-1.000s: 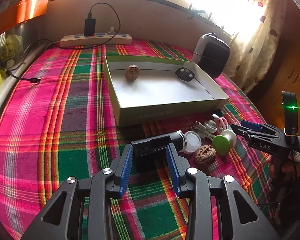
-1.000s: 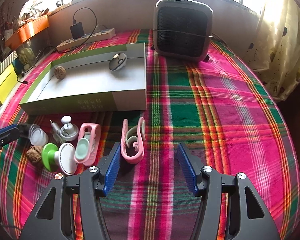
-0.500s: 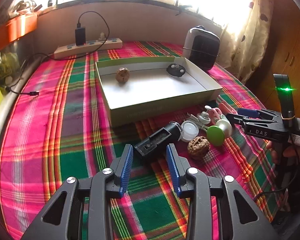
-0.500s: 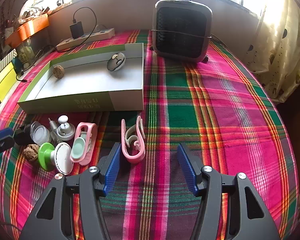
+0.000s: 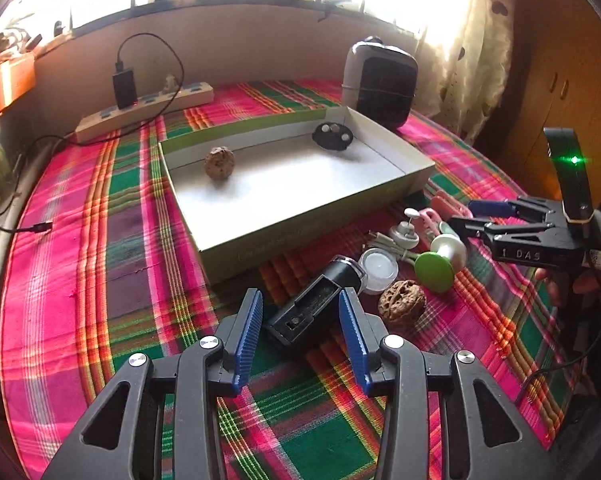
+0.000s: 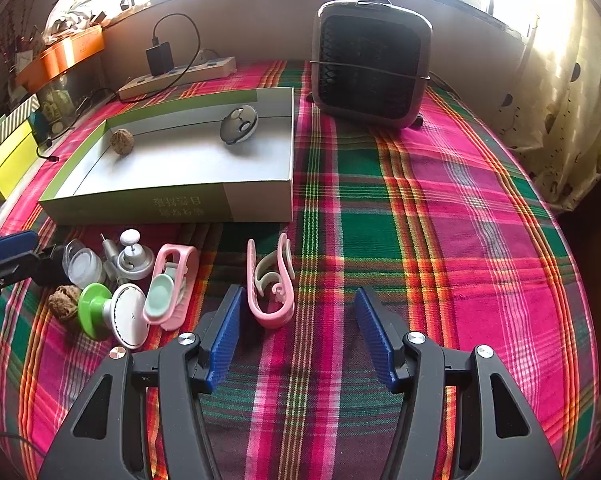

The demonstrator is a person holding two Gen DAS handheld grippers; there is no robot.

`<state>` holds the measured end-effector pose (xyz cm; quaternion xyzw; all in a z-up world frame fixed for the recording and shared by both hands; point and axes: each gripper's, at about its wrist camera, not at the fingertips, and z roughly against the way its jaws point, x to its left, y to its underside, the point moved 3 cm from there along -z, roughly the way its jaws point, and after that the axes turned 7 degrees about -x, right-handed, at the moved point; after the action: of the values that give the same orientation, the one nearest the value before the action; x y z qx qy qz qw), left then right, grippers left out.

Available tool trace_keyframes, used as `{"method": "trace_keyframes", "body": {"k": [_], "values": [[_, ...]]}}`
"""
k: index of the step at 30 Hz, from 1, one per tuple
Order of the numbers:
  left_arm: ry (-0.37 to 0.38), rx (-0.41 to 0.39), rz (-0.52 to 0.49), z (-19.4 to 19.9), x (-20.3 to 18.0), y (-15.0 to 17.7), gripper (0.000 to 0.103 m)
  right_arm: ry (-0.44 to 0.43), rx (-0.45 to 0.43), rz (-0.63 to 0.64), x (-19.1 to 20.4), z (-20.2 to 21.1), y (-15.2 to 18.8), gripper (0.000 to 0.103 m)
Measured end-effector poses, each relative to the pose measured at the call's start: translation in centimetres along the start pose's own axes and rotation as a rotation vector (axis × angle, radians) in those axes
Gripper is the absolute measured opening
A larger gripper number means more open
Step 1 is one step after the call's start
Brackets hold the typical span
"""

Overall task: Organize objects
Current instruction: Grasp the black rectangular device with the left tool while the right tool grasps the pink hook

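A shallow green-and-white box (image 5: 312, 224) holds a walnut (image 5: 219, 163) and a dark round disc (image 5: 332, 136); it also shows in the right wrist view (image 6: 172, 204). My left gripper (image 5: 300, 316) is open, its blue pads on either side of a black flashlight (image 5: 316, 304) lying on the plaid cloth. Beside it lie a second walnut (image 5: 402, 306), a white cap (image 5: 378, 270) and a green-and-white knob (image 5: 440, 260). My right gripper (image 6: 298, 322) is open just behind a pink clip (image 6: 270, 280); it also shows in the left wrist view (image 5: 468, 218).
A grey fan heater (image 6: 370, 68) stands at the back right. A power strip with a charger (image 5: 144, 110) lies along the back wall. A second pink clip (image 6: 170, 284) and a grey knob (image 6: 134, 256) lie by the box front. Yellow boxes (image 6: 8, 160) sit at left.
My left gripper has drawn back and turned; the flashlight now lies diagonally between its open pads. The right gripper has barely moved.
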<state>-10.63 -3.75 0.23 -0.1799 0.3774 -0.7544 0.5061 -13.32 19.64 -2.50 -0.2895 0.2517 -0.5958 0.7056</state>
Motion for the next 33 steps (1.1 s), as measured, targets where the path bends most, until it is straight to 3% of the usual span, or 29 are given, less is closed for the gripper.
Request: {"method": "trace_keyframes", "body": {"k": [7,11,33], "values": [[0.039,0.015,-0.071,-0.9,-0.6,-0.4,0.041,-0.007,0.001,0.012,0.4,-0.1,-0.1,0.060],[0.019,0.038,-0.130,-1.5,-1.3,-0.1,0.041,-0.010,0.001,0.012,0.5,-0.1,-0.1,0.061],[-0.063,0.068,-0.074,-2.8,-1.8,-0.2,0.041,-0.013,0.000,0.014,0.5,-0.3,-0.2,0.060]]}}
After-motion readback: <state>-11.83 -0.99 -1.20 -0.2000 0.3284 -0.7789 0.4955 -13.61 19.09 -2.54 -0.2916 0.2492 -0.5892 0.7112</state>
